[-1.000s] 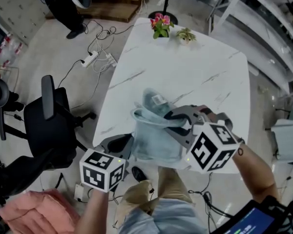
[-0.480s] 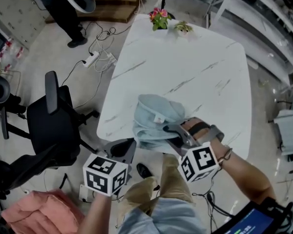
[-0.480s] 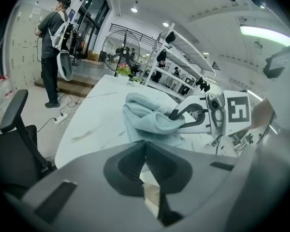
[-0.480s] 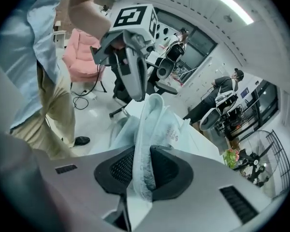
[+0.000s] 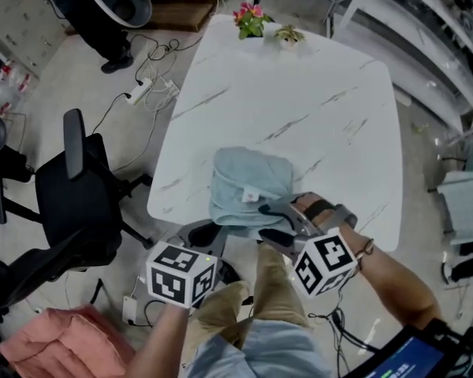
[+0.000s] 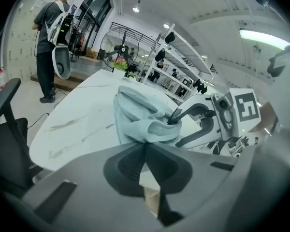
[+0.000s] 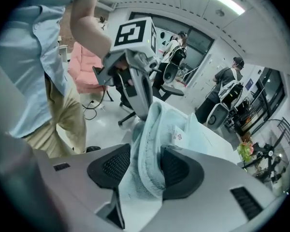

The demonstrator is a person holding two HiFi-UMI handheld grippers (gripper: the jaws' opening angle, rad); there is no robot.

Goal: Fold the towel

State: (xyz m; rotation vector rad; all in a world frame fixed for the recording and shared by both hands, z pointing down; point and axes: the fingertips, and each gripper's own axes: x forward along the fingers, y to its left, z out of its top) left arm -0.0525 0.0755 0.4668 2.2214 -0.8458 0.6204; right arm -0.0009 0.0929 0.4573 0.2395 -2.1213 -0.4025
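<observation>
Lying bunched in soft folds, the pale blue terry towel point(image 5: 248, 183) rests on the near edge of the white marble-veined desk point(image 5: 299, 101), directly ahead of both hand-held grippers. A small white label point(image 5: 252, 197) shows on the side of the towel nearest the right hand-held gripper point(image 5: 270, 223).

In its own view, the right hand-held gripper point(image 7: 147, 168) has its jaws standing wide apart. They have just been opening, and a thick rolled fold of the towel point(image 7: 152, 144) runs between the two dark ribbed pads point(image 7: 117, 166) without being squeezed. The label point(image 7: 176, 137) sits just past the jaw on the right of that view.

The left hand-held gripper point(image 5: 211, 229) points at the towel's near left corner. Its own view shows its jaws point(image 6: 145, 146) fully together, with the towel point(image 6: 140, 115) heaped right at their tips. Whether a thin edge of cloth is caught there cannot be told. The two hand-held grippers are close beside each other, each showing in the other's view.

Far beyond the towel, at the desk's opposite end, stand a pot of pink flowers point(image 5: 250, 20) and a small green plant point(image 5: 288, 35). A black office chair point(image 5: 75, 203) stands on the floor to the left of the left hand-held gripper. A heap of pink cloth point(image 5: 59, 345) lies behind and to the left of that same gripper.
</observation>
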